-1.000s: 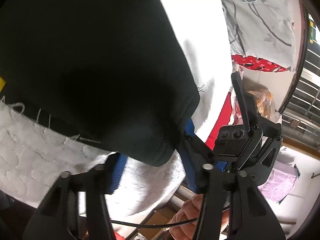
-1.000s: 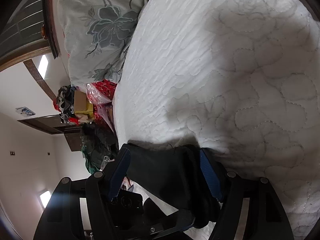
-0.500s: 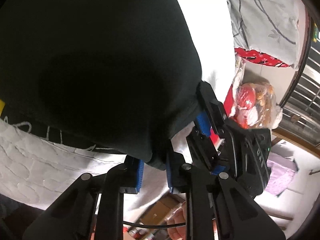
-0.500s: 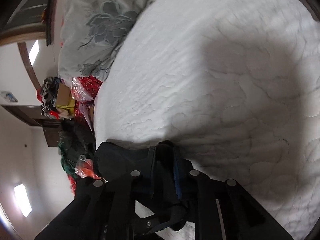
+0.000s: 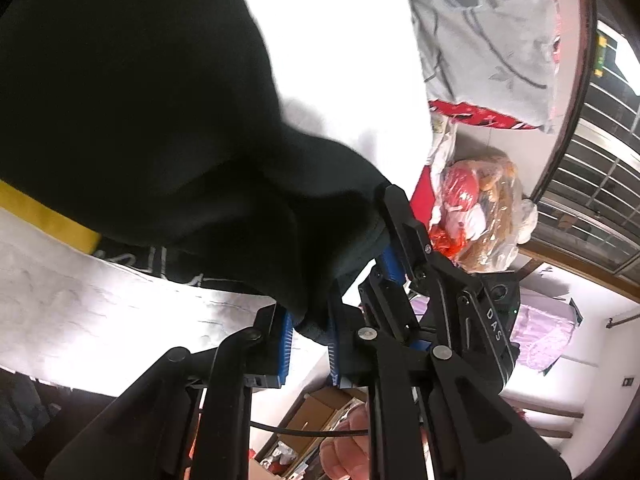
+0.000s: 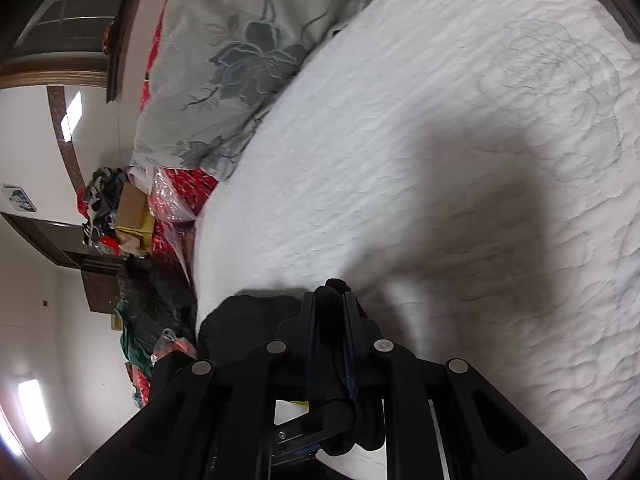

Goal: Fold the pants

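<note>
Left wrist view: the left tongs (image 5: 308, 344) are pinching a corner of the black pants (image 5: 152, 128), lifting it for folding; the right tongs (image 5: 396, 256) are gripping alongside.

Right wrist view: the right tongs (image 6: 330, 320) are clamping bunched pants (image 6: 248, 320); open bed (image 6: 460, 160) is lying ahead, its edge leftward.

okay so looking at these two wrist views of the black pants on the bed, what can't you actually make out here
- Pants overall shape and fold state: left wrist view, the cloth fills the frame and runs off the top and left edges.
- White lettering on the pants: left wrist view, partly covered by a fold and blurred.
- Fabric gripped in the right tongs: right wrist view, which part of the garment is hidden by the tongs' own frame.
- Bagged items beside the bed: left wrist view, too blurred to identify.
</note>
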The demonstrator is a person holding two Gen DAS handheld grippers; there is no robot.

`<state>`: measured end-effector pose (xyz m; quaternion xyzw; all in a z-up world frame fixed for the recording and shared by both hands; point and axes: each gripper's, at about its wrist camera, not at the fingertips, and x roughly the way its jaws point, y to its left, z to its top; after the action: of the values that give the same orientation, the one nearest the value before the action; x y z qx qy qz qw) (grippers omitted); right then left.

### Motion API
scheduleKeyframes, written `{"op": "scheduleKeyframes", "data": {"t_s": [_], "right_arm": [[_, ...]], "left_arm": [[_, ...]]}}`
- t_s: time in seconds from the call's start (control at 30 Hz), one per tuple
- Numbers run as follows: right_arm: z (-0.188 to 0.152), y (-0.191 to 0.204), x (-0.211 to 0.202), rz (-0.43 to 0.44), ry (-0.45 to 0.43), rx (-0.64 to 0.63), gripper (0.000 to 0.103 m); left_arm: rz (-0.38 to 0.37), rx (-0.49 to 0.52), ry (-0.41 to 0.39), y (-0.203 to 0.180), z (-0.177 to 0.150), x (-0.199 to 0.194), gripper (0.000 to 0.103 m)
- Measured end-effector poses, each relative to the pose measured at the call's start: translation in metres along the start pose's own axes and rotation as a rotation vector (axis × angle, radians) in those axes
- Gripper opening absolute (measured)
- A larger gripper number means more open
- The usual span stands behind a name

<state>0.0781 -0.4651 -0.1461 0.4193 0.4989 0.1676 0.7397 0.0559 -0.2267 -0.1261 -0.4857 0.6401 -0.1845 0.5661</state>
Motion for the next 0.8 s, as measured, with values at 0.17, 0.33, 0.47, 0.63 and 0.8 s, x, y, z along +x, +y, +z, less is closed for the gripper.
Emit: {"op": "scheduleKeyframes", "data": {"t_s": [0.17, 0.33, 0.47, 0.63, 0.8], "right_arm": [[-0.007, 0.033, 0.010, 0.021, -0.008, -0.016, 0.011], [-0.017, 0.076, 0.030, 0.035, 0.007, -0.063, 0.011], [-0.028, 0.105, 0.055, 0.057, 0.029, -0.068, 0.010], [-0.049, 0.141, 0.102, 0.082, 0.074, -0.068, 0.010], [-0.064, 0.166, 0.150, 0.076, 0.116, -0.066, 0.010]], "left_arm": [[-0.043, -0.003, -0.039, 0.003, 0.006, -0.033, 0.012], [-0.087, -0.017, -0.093, 0.016, 0.017, -0.077, 0.012], [-0.123, -0.049, -0.134, 0.031, 0.027, -0.106, 0.012], [-0.158, -0.105, -0.185, 0.067, 0.044, -0.154, 0.012], [-0.142, -0.150, -0.252, 0.102, 0.066, -0.194, 0.012]]}}
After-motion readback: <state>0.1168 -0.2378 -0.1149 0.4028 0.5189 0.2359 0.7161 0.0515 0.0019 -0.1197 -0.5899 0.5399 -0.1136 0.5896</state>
